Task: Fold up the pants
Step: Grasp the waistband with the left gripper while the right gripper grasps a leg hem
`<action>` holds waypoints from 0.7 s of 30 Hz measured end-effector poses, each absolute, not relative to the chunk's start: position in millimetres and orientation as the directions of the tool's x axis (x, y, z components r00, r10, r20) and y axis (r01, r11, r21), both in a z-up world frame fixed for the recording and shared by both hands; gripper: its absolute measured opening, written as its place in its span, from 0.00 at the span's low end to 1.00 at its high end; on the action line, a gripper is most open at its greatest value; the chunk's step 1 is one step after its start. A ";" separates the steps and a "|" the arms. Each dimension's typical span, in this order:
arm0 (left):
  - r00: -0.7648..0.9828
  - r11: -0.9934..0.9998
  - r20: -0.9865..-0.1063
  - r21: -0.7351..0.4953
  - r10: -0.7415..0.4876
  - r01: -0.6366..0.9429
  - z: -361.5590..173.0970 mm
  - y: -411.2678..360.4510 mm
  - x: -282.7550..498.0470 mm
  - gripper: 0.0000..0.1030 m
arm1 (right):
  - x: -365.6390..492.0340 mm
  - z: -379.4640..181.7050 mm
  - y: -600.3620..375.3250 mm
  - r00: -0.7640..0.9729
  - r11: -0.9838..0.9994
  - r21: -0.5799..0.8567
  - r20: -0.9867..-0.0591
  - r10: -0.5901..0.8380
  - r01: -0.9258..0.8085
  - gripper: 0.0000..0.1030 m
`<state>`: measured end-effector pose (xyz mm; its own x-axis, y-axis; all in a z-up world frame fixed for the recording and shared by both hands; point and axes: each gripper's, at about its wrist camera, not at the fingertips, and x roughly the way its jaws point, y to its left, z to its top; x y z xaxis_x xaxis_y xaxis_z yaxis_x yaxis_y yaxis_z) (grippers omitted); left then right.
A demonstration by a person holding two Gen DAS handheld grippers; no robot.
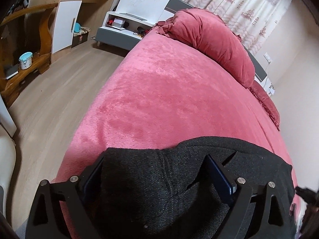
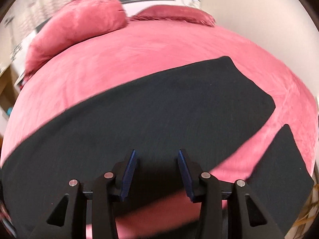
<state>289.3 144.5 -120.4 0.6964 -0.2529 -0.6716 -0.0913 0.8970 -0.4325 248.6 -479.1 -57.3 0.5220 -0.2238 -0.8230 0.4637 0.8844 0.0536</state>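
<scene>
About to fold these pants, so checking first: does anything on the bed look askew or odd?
The pants lie diagonally across the pink bedspread, legs splayed apart rather than stacked. The left gripper has fabric bunched between its open fingers. Nothing looks damaged.

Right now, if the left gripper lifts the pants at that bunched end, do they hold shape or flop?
Likely flop: the dark pants lie limp and flat on the pink bedspread. Fabric already bunches between the left gripper fingers. The plush cover may drag on them.

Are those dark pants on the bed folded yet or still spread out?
Mostly spread: the pants lie flat across the pink bed, both legs apart.
</scene>
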 end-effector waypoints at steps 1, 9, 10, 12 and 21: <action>0.699 0.894 -0.667 -0.439 -0.259 -0.088 -120.9 145.1 288.9 0.93 | 260.1 -55.4 -493.2 0.507 0.865 0.063 -0.830 -0.231 0.497 0.43; 0.703 0.895 -0.663 -0.438 -0.259 -0.084 -121.8 144.5 289.0 0.94 | 325.3 -51.7 -598.8 0.494 0.685 0.227 -0.841 -0.221 0.692 0.55; 0.700 0.901 -0.669 -0.425 -0.250 -0.084 -121.8 142.6 289.8 0.94 | 339.0 -54.0 -608.6 0.479 0.678 0.220 -0.850 -0.219 0.701 0.55; 0.697 0.909 -0.677 -0.408 -0.239 -0.085 -122.4 140.3 291.0 0.94 | 358.8 -57.1 -619.2 0.467 0.672 0.204 -0.852 -0.237 0.712 0.55; 0.695 0.912 -0.679 -0.402 -0.236 -0.083 -123.8 141.4 292.0 0.95 | 416.4 -96.7 -641.9 0.372 0.603 0.110 -0.868 -0.330 0.790 0.57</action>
<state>292.0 141.4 -123.8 0.6955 -0.2363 -0.6786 -0.0826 0.9118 -0.4022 416.4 -641.9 -96.7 0.3721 -0.3296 -0.8677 0.7900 0.6032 0.1096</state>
